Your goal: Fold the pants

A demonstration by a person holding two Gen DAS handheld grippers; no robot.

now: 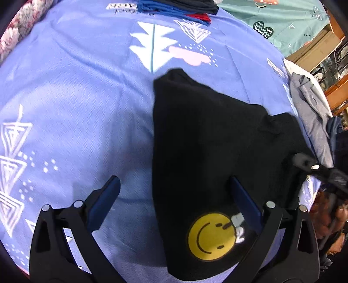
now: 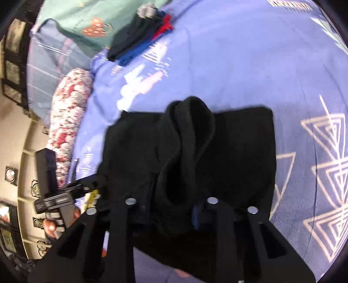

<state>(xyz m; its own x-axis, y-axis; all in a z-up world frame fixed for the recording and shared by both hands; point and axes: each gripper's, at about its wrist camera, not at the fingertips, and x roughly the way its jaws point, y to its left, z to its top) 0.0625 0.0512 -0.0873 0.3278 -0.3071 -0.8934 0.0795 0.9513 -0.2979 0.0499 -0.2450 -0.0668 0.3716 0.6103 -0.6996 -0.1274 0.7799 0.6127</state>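
Black pants (image 1: 206,141) with a yellow smiley patch (image 1: 211,236) lie partly folded on a blue patterned bedsheet (image 1: 76,108). My left gripper (image 1: 174,191) stands open above the pants' left edge, one finger over the sheet and the other over the black cloth near the patch. In the right wrist view the pants (image 2: 239,152) rise in a bunched fold that runs into my right gripper (image 2: 170,215), whose jaws are close together and shut on that cloth. The right gripper (image 1: 313,167) also shows at the pants' right edge in the left wrist view. The left gripper (image 2: 54,196) appears at the far left.
A stack of folded clothes (image 1: 180,8) in black, blue and red sits at the far side of the bed. A grey garment (image 1: 313,113) lies off the right edge. A floral pillow (image 2: 67,117) and a green pillow (image 2: 87,24) border the sheet.
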